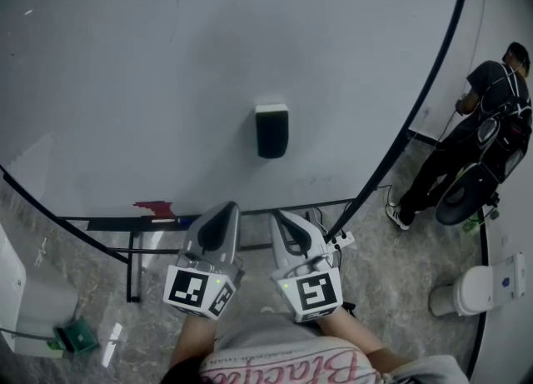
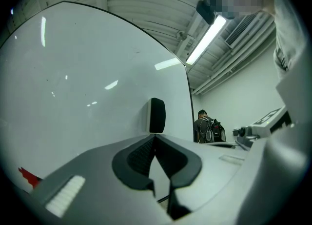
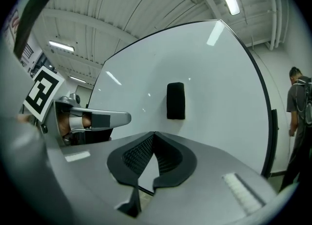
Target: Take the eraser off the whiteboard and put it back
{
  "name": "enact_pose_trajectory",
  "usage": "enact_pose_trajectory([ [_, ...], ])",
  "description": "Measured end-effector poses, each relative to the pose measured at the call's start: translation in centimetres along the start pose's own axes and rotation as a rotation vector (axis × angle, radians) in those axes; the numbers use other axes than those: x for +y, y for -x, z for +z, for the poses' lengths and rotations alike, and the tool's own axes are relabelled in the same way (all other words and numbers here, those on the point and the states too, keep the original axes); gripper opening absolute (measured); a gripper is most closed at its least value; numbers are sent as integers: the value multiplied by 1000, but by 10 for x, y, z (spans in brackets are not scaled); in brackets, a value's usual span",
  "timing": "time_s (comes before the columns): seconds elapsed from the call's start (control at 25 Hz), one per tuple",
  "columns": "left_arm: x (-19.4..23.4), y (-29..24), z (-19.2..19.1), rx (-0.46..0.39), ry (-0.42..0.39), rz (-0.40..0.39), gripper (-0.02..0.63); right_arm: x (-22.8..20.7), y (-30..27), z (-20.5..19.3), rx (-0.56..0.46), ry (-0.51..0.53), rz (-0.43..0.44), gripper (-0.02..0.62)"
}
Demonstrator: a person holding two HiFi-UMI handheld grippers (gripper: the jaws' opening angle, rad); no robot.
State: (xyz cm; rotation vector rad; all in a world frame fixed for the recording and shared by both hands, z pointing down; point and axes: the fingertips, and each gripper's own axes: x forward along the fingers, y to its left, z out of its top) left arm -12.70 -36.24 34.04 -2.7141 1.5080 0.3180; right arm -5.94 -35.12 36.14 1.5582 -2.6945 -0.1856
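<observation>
A black eraser (image 1: 271, 131) sticks upright on the whiteboard (image 1: 125, 82), well above both grippers. It also shows in the left gripper view as the eraser (image 2: 156, 115) and in the right gripper view as the eraser (image 3: 175, 100). My left gripper (image 1: 226, 210) and right gripper (image 1: 278, 217) hang side by side below the board's lower edge, pointing toward it. Both are shut with nothing between their jaws. The left gripper's tips (image 2: 155, 137) meet, and so do the right gripper's tips (image 3: 154, 135). Neither touches the eraser.
The board stands on a black metal frame (image 1: 133, 249) over a marbled floor. A red mark (image 1: 154, 206) sits near the board's bottom edge. A person (image 1: 475, 137) with a backpack stands at the right. A white device (image 1: 479, 286) rests on the floor at lower right.
</observation>
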Motion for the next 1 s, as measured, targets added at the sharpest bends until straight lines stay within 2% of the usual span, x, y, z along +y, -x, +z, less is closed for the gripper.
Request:
enact_pose_trajectory([
  [0.4,-4,4,0,0,0,-16,-2,-4,4,2,13,11,-51,0],
  [1.0,-6,9,0,0,-1,-15,-2,-3,7,3,8,-25,-62,0],
])
